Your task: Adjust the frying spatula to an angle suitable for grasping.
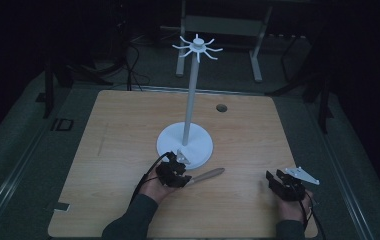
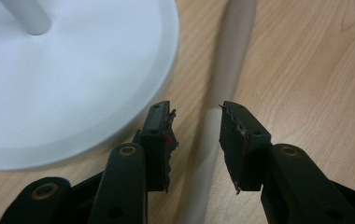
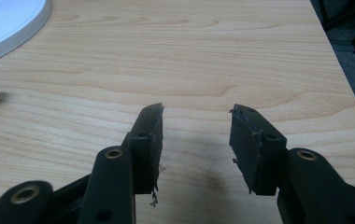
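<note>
A white stand rises from a round base [image 1: 184,145] mid-table, its thin post topped by a ring of hooks [image 1: 196,47]. A long pale beige utensil [image 1: 208,174] lies flat on the wood just in front of the base. My left gripper [image 1: 178,170] sits at its near end. In the left gripper view the handle [image 2: 234,51] runs between the jaws of the left gripper [image 2: 196,112], close to the right one, with a gap on the left, so it is open. My right gripper [image 1: 273,177] rests open over bare wood at the front right, with nothing inside the right gripper [image 3: 196,112].
The wooden table [image 1: 128,125] has a small round hole [image 1: 221,107] at the back right and a notch [image 1: 60,206] at the front left corner. Its right edge [image 3: 339,60] lies close to the right gripper. A metal frame [image 1: 223,25] stands behind the table.
</note>
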The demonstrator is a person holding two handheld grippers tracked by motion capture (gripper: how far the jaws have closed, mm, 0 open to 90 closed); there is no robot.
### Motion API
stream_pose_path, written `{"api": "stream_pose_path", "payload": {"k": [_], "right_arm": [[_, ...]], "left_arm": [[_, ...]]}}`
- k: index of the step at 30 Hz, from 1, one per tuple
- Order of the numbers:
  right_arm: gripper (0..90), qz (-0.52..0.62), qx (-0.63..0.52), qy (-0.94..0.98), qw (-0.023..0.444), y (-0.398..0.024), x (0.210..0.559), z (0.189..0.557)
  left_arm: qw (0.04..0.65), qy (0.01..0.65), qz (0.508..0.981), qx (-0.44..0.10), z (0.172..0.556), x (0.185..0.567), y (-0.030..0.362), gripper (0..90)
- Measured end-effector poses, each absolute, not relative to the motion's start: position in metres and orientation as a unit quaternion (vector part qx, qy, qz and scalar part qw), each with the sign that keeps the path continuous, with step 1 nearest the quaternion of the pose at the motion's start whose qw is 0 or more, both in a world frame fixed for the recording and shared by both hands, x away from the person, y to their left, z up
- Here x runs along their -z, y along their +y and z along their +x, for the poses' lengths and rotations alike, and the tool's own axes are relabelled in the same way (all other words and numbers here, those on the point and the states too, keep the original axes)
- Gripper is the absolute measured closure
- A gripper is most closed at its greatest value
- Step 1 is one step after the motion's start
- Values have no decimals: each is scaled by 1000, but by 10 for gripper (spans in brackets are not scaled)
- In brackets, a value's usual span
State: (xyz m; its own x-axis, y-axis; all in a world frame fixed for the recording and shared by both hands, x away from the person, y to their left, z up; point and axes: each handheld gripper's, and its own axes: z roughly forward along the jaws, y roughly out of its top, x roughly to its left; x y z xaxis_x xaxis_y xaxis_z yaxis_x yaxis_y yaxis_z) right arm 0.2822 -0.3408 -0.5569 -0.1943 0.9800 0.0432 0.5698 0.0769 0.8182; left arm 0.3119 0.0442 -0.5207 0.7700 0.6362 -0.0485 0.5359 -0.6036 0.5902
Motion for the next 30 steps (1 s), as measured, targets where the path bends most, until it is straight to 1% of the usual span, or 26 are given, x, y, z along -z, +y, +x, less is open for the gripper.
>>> {"api": "stream_pose_path", "payload": {"k": [9,20,23,27,30], "right_arm": [[535,572,-370,677,279,-341,557,282],[533,573,-370,676,280,-342,557,282],[534,573,-369,676,280,-342,557,282],[534,574,-369,675,280,-342,557,282],[534,574,-369,675,281,-343,557,281]], "left_arm": [[272,313,906,-81,313,529,31,639],[239,292,923,-77,315,538,15,681],[234,291,925,-77,315,540,13,706],[227,287,926,-91,313,539,10,738],[228,302,920,-104,315,538,12,756]]}}
